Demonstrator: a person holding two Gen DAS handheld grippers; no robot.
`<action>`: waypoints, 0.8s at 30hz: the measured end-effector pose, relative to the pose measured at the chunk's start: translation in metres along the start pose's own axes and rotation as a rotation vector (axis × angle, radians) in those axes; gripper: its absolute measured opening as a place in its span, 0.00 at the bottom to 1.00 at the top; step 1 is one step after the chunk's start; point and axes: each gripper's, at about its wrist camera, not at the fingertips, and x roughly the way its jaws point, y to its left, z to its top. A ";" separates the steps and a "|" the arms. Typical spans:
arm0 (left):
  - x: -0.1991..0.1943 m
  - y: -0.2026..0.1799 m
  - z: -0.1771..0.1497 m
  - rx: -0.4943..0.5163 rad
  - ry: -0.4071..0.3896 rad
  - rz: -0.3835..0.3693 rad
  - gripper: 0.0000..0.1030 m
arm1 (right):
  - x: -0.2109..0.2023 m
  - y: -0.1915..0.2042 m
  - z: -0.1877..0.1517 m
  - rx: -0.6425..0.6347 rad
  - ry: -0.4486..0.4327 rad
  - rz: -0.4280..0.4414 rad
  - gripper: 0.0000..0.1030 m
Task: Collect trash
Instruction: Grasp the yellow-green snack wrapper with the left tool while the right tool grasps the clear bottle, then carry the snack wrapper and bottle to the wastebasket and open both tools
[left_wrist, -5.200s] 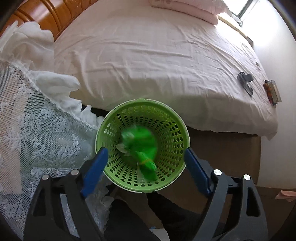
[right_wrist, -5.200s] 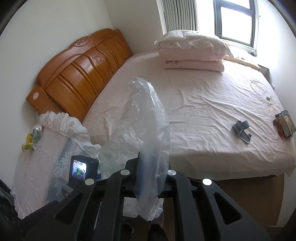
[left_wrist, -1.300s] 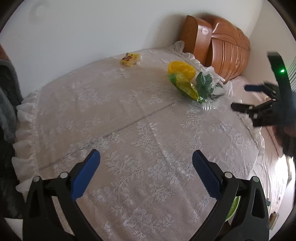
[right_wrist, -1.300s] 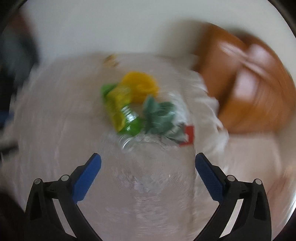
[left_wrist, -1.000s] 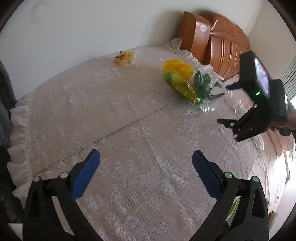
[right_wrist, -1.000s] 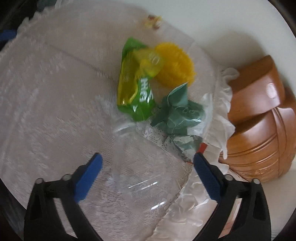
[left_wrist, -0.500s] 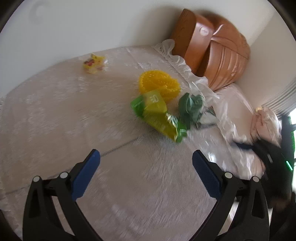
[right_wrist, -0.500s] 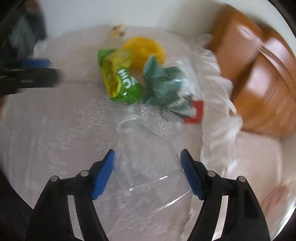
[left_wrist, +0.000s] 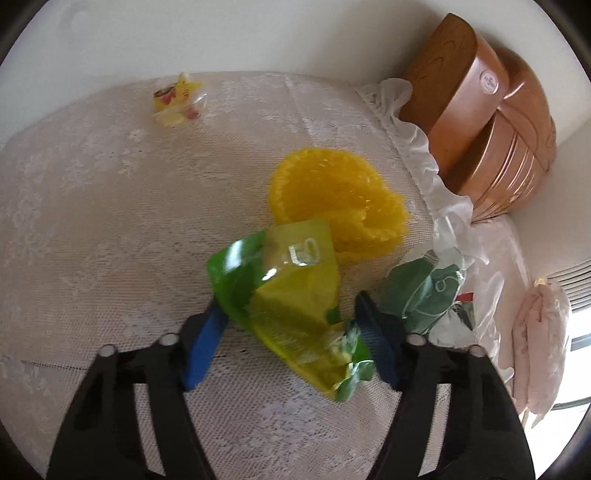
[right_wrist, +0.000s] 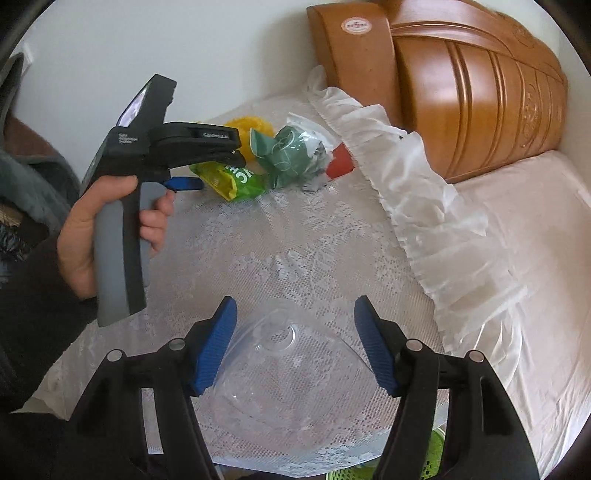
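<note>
A green and yellow snack bag (left_wrist: 291, 306) lies on the lace tablecloth (left_wrist: 110, 240). It sits between the blue pads of my left gripper (left_wrist: 288, 332), whose jaws are closing around it; the pads are at its edges, with no squeeze visible. In the right wrist view my right gripper (right_wrist: 295, 347) has a clear crumpled plastic bottle (right_wrist: 291, 380) between its pads. Its jaws are still closing, and the pads press on the bottle's sides at the table's near edge.
A yellow foam net (left_wrist: 340, 206) and a green-and-white bag (left_wrist: 424, 291) lie just beyond the snack bag. A small yellow wrapper (left_wrist: 177, 99) lies near the wall. A wooden headboard (right_wrist: 480, 92) and the bed (right_wrist: 535, 258) are at right. A green basket (right_wrist: 436, 461) shows below the table edge.
My left gripper moved in over the snack bag and its jaws narrowed around it. My right gripper narrowed onto the bottle and drew it back from the pile to the near edge.
</note>
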 end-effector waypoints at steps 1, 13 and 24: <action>0.000 -0.001 -0.001 0.000 0.000 -0.004 0.55 | -0.001 0.002 -0.004 -0.001 -0.004 -0.002 0.64; -0.032 0.019 -0.024 0.108 -0.040 -0.002 0.43 | 0.035 0.014 -0.045 -0.048 0.098 -0.069 0.66; -0.068 0.052 -0.042 0.169 -0.058 -0.048 0.43 | 0.048 0.025 -0.048 -0.135 0.140 -0.144 0.61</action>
